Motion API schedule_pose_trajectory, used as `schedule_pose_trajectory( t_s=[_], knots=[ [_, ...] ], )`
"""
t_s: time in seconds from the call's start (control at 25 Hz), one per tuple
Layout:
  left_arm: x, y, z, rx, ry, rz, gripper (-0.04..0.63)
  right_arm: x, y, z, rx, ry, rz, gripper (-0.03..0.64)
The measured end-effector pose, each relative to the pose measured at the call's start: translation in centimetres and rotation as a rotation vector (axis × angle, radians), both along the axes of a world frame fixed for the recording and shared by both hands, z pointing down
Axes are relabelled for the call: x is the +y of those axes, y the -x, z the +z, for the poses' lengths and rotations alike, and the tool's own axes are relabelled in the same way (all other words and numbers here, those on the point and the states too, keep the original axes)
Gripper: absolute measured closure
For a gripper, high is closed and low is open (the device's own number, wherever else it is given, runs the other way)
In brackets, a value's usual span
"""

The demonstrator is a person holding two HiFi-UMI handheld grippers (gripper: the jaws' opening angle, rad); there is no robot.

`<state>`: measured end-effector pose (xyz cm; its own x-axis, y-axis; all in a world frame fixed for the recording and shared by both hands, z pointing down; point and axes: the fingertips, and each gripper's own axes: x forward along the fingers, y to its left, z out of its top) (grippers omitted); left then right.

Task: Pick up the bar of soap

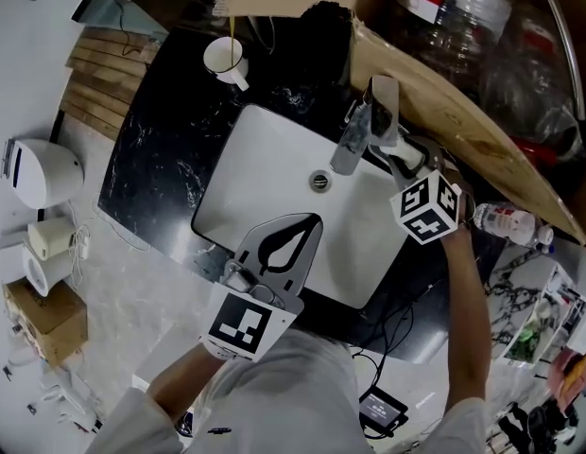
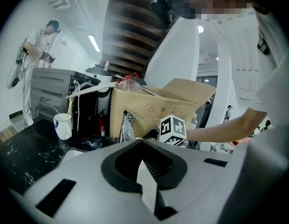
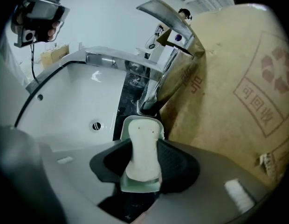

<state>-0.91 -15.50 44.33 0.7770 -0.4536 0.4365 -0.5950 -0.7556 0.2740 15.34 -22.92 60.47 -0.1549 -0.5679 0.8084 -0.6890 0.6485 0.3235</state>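
1. My right gripper [image 3: 143,146] has its jaws apart, straddling the bar of soap [image 3: 143,160]. I can't see the pads pressing on it.
2. The soap lies in a pale green soap dish [image 3: 140,121]. The dish sits on the narrow black strip right of the basin [image 3: 70,101], on the near side of the faucet [image 3: 154,87] base.
3. It's a tight spot. The basin rim is just left of the dish, the cardboard box [image 3: 228,92] wall is close on the right, and the faucet is just beyond. Open room is upward and left, over the basin.
4. My left gripper [image 1: 307,223] has its jaws together. It hangs over the basin's near rim, well apart from the soap.
5. The drain [image 1: 319,180] is mid-basin.
6. A white mug [image 1: 224,57] stands at the far left of the counter [image 1: 161,159], and big plastic bottles [image 1: 463,8] sit behind the box. A small bottle [image 1: 506,223] lies right of my right hand.
7. The counter is glossy black veined stone and the floor [image 1: 132,320] is pale.
8. Wooden slats [image 1: 109,74] and a white round appliance [image 1: 43,168] sit on the left.
9. A person [image 2: 39,45] stands far back in the left gripper view.
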Motion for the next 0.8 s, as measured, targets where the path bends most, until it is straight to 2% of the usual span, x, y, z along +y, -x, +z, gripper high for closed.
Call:
schedule_pose_trajectory(
  t_s=[0.24,0.8],
  knots=[
    [1.0,0.3,-0.8,0.003,-0.019,0.0,0.589,0.6,-0.2,-2.0,-0.014,-0.077,0.044,0.431],
    [4.6,1.2,-3.2,0.004,-0.068,-0.006,0.589,5.2,1.3,-8.7,-0.114,-0.229,0.119,0.434]
  ],
)
